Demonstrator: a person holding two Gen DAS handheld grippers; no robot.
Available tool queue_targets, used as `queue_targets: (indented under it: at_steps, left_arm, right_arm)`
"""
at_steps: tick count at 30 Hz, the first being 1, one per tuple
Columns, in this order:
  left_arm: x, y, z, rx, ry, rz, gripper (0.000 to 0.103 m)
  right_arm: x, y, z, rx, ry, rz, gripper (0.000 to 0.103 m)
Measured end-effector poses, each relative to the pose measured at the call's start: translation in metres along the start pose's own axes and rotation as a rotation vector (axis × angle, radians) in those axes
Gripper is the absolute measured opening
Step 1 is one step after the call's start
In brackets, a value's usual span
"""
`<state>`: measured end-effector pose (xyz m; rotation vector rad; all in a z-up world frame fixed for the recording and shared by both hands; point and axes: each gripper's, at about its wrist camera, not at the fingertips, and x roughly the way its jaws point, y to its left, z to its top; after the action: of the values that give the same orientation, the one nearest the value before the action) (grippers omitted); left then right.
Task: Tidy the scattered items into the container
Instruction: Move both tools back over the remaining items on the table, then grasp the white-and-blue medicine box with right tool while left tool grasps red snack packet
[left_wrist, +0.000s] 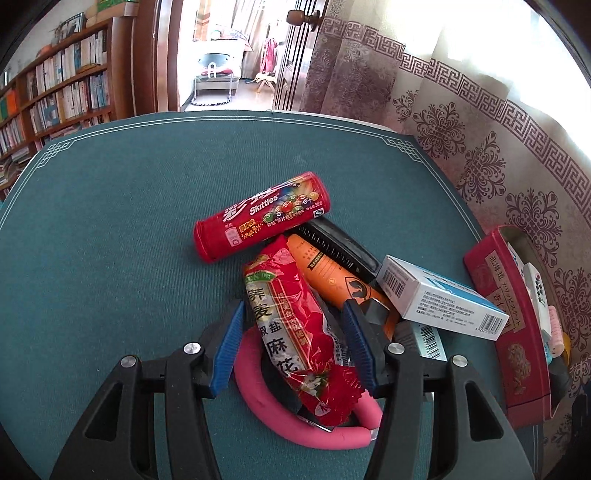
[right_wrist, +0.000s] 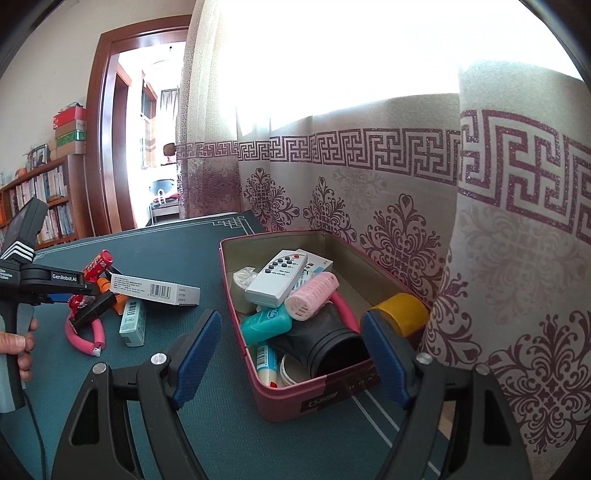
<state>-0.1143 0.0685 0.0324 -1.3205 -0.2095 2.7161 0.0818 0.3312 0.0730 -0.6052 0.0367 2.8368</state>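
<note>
Here the green worktop (left_wrist: 110, 221) carries the whole job, with the red container (right_wrist: 295, 398) set by the curtain at its right edge so both hands can reach it. It already holds several things. The leftover pile lies just beside it. The left hand-held gripper (left_wrist: 295, 347), jaws spread, straddles the red snack packet (left_wrist: 291, 325) without pinching it, seemingly lining up a grasp. The right hand-held gripper (right_wrist: 291, 354) hangs spread and empty at the container.

Left claw (left_wrist: 291, 347) angled downward, jaws apart; right claw (right_wrist: 291, 354) wide open.
</note>
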Motion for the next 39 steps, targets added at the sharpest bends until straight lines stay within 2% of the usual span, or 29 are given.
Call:
queue_targets:
  at_steps: [3, 4, 6, 12, 15, 20, 24, 30, 34, 35, 37, 38, 39]
  left_arm:
    - [0.003, 0.011, -0.004, -0.023, 0.01, -0.012, 0.055]
    - [0.002, 0.015, -0.006, -0.029, 0.012, -0.022, 0.047]
    - [-0.001, 0.019, -0.009, -0.029, 0.016, -0.034, 0.038]
    - [-0.014, 0.035, -0.021, -0.033, 0.008, -0.004, 0.033]
    - [-0.019, 0.048, -0.025, -0.075, 0.004, -0.03, 0.033]
    - [-0.021, 0.048, -0.028, -0.068, -0.006, -0.032, 0.033]
    - [-0.021, 0.05, -0.027, -0.072, -0.007, -0.047, 0.033]
    - [-0.019, 0.053, -0.028, -0.087, 0.0, -0.074, 0.033]
    - [-0.018, 0.055, -0.029, -0.091, 0.002, -0.085, 0.033]
    - [-0.018, 0.055, -0.028, -0.092, 0.002, -0.086, 0.033]
    - [-0.018, 0.055, -0.027, -0.09, 0.0, -0.087, 0.033]
    - [-0.018, 0.054, -0.027, -0.087, -0.002, -0.085, 0.033]
    - [-0.018, 0.054, -0.027, -0.084, -0.003, -0.083, 0.033]
  right_arm:
    - [-0.003, 0.01, 0.003, -0.024, -0.004, 0.016, 0.082]
    - [-0.003, 0.013, 0.004, -0.029, -0.004, 0.025, 0.082]
    - [-0.002, 0.019, 0.007, -0.033, 0.001, 0.052, 0.082]
    - [0.013, 0.043, 0.02, -0.046, 0.074, 0.244, 0.082]
    - [0.027, 0.063, 0.029, -0.093, 0.1, 0.316, 0.082]
    - [0.059, 0.106, 0.035, -0.29, 0.122, 0.319, 0.082]
    - [0.083, 0.13, 0.026, -0.451, 0.154, 0.239, 0.082]
    - [0.104, 0.148, 0.021, -0.584, 0.167, 0.199, 0.082]
    - [0.124, 0.158, 0.019, -0.624, 0.202, 0.196, 0.081]
    - [0.127, 0.159, 0.02, -0.625, 0.2, 0.204, 0.079]
    - [0.13, 0.161, 0.022, -0.622, 0.219, 0.226, 0.062]
    - [0.132, 0.163, 0.022, -0.618, 0.233, 0.235, 0.049]
    - [0.133, 0.164, 0.022, -0.616, 0.239, 0.236, 0.044]
